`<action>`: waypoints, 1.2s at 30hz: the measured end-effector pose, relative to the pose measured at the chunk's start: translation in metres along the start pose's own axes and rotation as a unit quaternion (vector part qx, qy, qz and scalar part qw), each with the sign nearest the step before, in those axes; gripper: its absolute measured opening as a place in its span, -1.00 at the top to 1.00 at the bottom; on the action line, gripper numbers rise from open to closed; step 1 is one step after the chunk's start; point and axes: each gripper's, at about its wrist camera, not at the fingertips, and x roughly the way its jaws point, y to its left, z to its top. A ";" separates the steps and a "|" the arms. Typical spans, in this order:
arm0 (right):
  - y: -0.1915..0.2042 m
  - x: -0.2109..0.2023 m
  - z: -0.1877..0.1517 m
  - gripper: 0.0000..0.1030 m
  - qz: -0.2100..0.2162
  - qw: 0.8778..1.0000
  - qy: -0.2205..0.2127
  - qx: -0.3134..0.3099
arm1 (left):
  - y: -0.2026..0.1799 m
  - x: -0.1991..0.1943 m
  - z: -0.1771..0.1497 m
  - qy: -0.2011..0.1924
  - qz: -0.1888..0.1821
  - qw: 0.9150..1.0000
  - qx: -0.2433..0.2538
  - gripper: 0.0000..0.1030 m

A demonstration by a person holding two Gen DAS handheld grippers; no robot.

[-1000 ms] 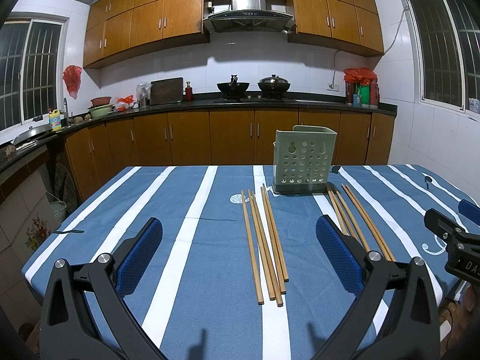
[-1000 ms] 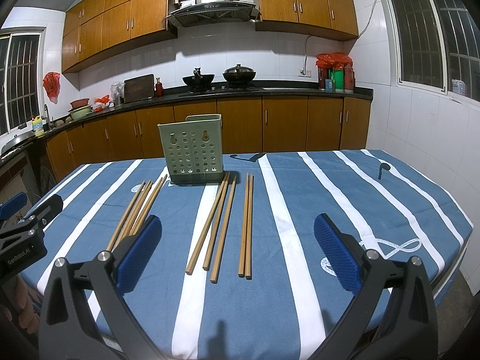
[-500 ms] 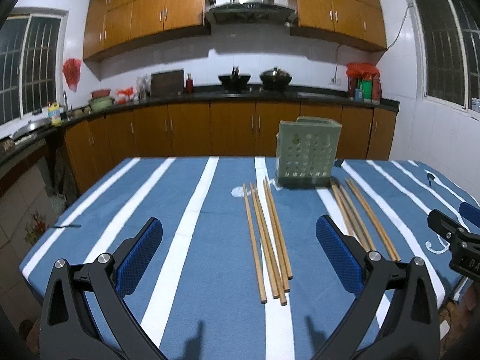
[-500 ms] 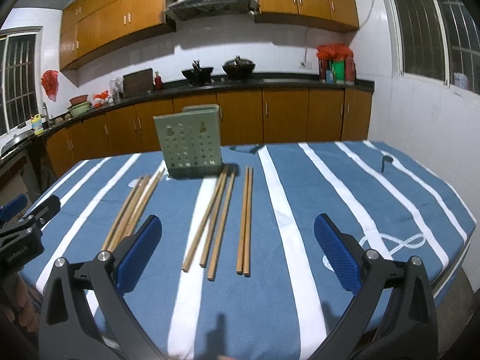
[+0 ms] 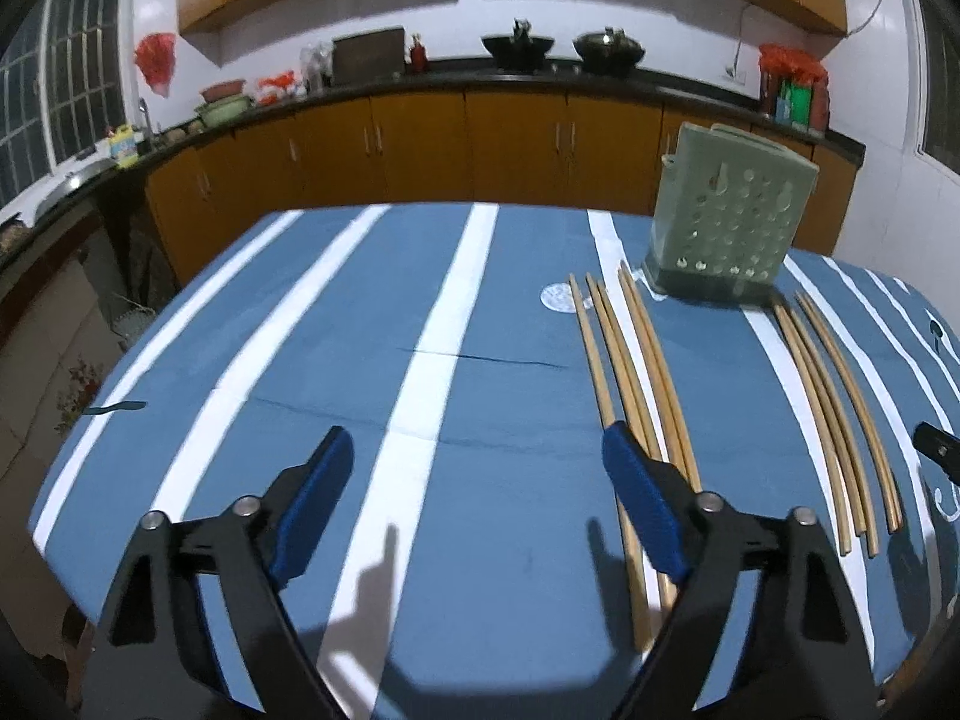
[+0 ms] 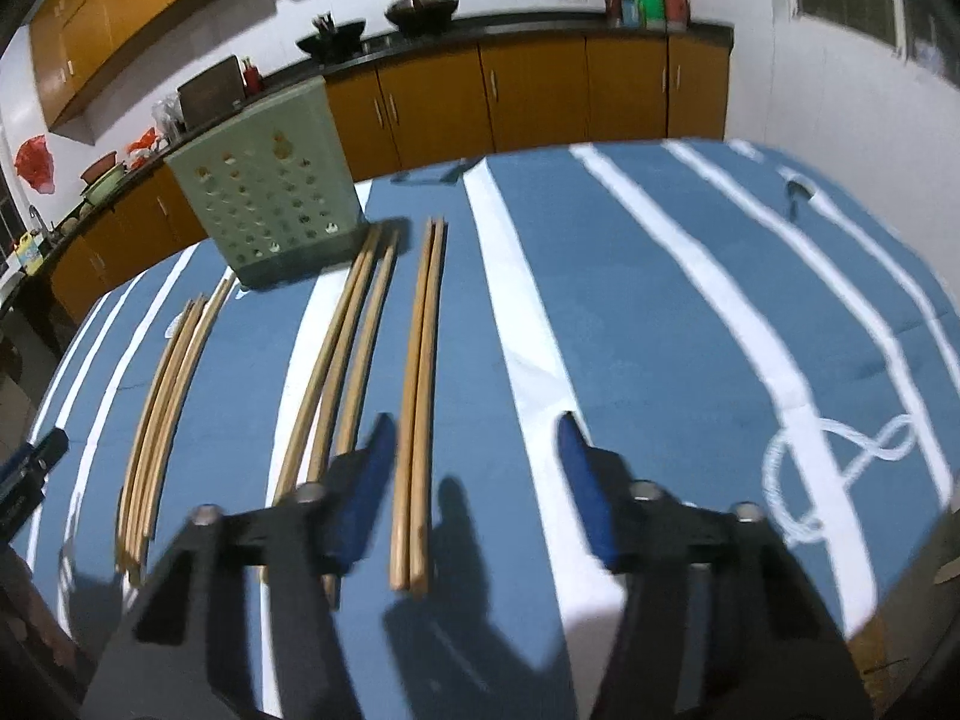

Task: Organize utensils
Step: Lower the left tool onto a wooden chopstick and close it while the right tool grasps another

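Wooden chopsticks lie in groups on the blue striped tablecloth [image 5: 360, 330]. A green perforated utensil holder [image 5: 729, 222] stands upright at the far side; it also shows in the right wrist view [image 6: 270, 210]. My left gripper [image 5: 477, 489] is open and empty above the cloth, its right finger over the left chopstick group [image 5: 630, 372]. My right gripper [image 6: 477, 468] is open and empty, low over the cloth, with a pair of chopsticks [image 6: 420, 396] just inside its left finger. Another group [image 6: 342, 372] lies left of it, and a further group [image 6: 168, 396] farther left.
A second chopstick group [image 5: 834, 414] lies right of the left gripper. Kitchen cabinets and a counter with woks [image 5: 522, 48] run behind the table. The table's edges are close on the left [image 5: 66, 462] and right [image 6: 900, 588].
Both grippers have tipped down and moved closer to the table. The right gripper has shifted over the rightmost pair of chopsticks. Both stay open.
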 end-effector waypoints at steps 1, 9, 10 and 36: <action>0.000 0.005 0.003 0.20 0.003 1.000 0.007 0.001 | -0.002 0.003 0.002 0.006 -0.003 1.000 0.000 -0.52; 0.010 0.037 0.010 0.46 0.015 0.999 0.044 -0.023 | -0.014 0.025 0.007 0.043 -0.037 0.998 0.019 -0.24; 0.012 0.038 0.011 0.50 0.009 0.999 0.043 -0.030 | -0.016 0.027 0.007 0.047 -0.040 0.998 0.020 -0.19; 0.013 0.044 0.012 0.68 -0.019 0.998 0.032 -0.055 | -0.041 0.036 0.002 0.094 -0.092 0.989 0.063 0.57</action>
